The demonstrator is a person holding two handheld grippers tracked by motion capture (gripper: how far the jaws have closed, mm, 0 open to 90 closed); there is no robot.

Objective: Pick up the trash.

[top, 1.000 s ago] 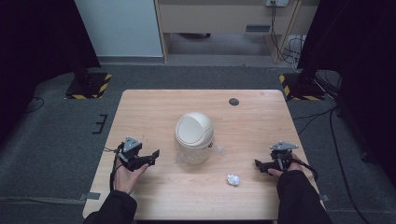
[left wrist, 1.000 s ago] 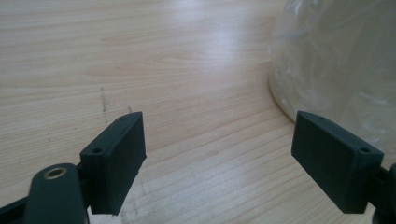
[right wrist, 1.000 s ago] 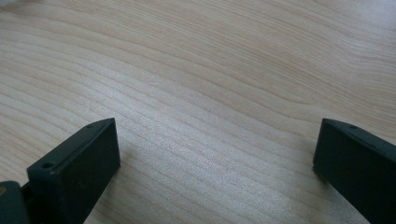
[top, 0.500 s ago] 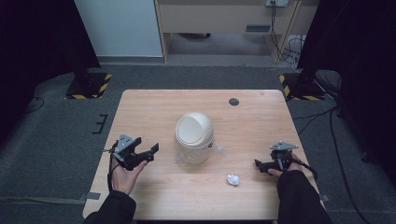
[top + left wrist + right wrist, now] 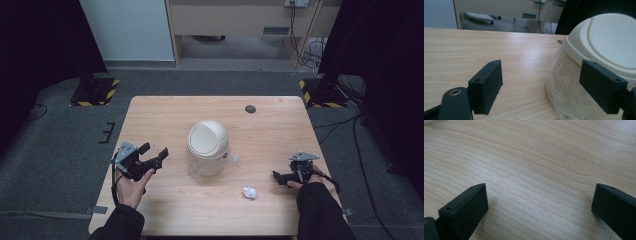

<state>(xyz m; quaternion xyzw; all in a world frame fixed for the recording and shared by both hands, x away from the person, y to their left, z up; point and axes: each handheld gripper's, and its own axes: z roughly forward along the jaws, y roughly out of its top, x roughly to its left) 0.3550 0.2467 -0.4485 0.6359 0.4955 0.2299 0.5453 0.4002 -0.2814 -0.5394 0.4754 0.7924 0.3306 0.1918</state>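
A small bin (image 5: 207,145) with a cream dome lid and a clear plastic body stands at the table's middle. A crumpled white paper ball (image 5: 249,192) lies in front of it, to its right. My left gripper (image 5: 154,150) is open, held left of the bin with its jaws pointed toward it. In the left gripper view, the gripper (image 5: 544,85) has its jaws wide apart, with the bin (image 5: 609,37) close ahead on the right. My right gripper (image 5: 279,178) rests low on the table, right of the paper ball. Its jaws (image 5: 539,205) are open over bare wood.
The wooden table (image 5: 165,120) has a dark round grommet (image 5: 250,108) near its far edge. Grey floor surrounds it, with black stand bases marked by yellow-black tape (image 5: 95,90) at the far corners and cables at the right.
My left gripper has lifted a little and shifted slightly away from the person. The right gripper, bin and paper ball have stayed put.
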